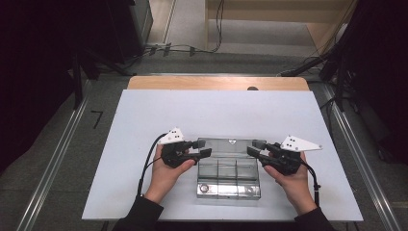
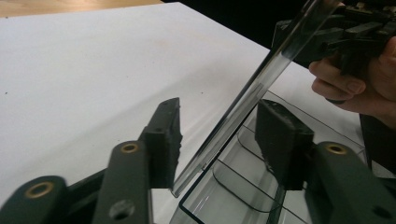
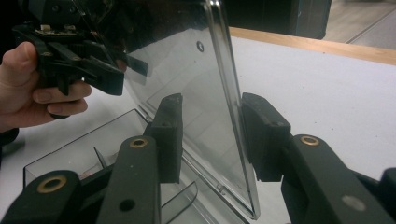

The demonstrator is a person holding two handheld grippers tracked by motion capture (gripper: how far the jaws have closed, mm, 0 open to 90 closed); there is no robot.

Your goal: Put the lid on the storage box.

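A clear plastic compartment box (image 1: 228, 188) lies near the front of the white table top, its transparent lid (image 1: 226, 144) raised upright along the far side. My left gripper (image 1: 203, 148) stands open at the lid's left end, and in the left gripper view the lid's edge (image 2: 266, 79) passes between the jaws (image 2: 219, 126) without touching either pad. My right gripper (image 1: 255, 147) is open at the lid's right end; in the right gripper view the lid (image 3: 187, 70) stands between its jaws (image 3: 212, 121). A small round object (image 1: 204, 187) lies in the box's front left compartment.
The white sheet (image 1: 144, 125) covers a wooden table whose far edge (image 1: 216, 83) shows bare. Cables (image 1: 183, 48) lie on the floor behind, and metal rails (image 1: 57, 154) run along both sides. Inside the box, curved dividers (image 2: 243, 186) split the base.
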